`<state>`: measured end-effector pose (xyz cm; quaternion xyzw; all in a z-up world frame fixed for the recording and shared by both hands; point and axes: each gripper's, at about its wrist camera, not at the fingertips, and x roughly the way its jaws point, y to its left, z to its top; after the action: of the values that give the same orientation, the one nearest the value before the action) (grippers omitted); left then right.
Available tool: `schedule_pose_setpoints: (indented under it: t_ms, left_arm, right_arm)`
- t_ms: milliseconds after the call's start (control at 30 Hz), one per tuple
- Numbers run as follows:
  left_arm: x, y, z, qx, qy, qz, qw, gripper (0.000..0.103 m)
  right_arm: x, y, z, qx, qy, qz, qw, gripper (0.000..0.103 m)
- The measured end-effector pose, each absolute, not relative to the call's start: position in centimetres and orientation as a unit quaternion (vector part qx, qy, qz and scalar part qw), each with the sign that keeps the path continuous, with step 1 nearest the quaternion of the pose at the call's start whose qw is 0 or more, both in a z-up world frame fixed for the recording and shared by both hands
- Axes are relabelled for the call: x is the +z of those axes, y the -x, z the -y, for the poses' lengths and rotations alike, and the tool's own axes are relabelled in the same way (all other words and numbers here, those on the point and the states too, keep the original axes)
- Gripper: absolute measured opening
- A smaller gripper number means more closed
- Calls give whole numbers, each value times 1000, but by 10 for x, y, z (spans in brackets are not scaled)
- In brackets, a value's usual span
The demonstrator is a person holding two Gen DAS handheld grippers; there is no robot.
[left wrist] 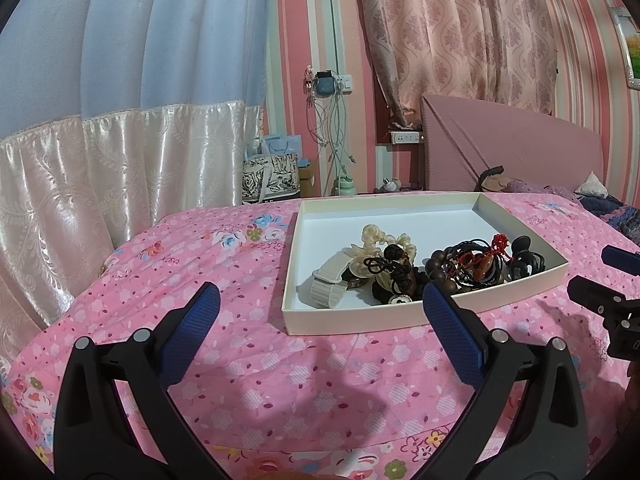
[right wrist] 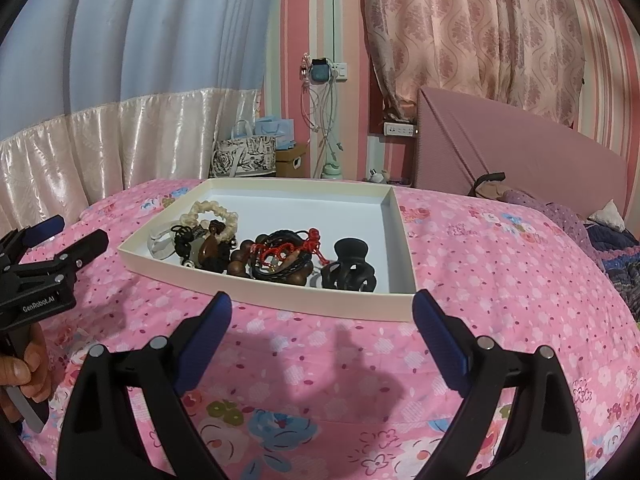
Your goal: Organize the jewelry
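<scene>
Both grippers are held level and side by side, empty. The left gripper (left wrist: 320, 316) has its blue-padded fingers (left wrist: 192, 332) spread wide apart. The right gripper (right wrist: 322, 320) is likewise spread wide, its fingers (right wrist: 438, 340) gripping nothing. In the right wrist view a hand (right wrist: 24, 376) wraps the left gripper's handle at the left edge.

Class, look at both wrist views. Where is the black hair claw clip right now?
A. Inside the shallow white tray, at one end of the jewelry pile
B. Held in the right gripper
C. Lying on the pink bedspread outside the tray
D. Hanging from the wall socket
A: the black hair claw clip lies inside the white tray, at the end of the jewelry pile; both grippers are open and empty.
</scene>
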<state>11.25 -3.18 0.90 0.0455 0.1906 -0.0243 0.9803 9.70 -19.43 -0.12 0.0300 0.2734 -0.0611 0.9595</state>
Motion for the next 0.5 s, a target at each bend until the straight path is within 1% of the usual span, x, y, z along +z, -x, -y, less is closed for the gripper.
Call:
schedule_pose_setpoints:
  t_ms: [500]
  left_arm:
    - [10,-113,32,-25,-44,-189,981,100]
  right_arm:
    - [-4,-97,196,-67,-34,-277,958,94]
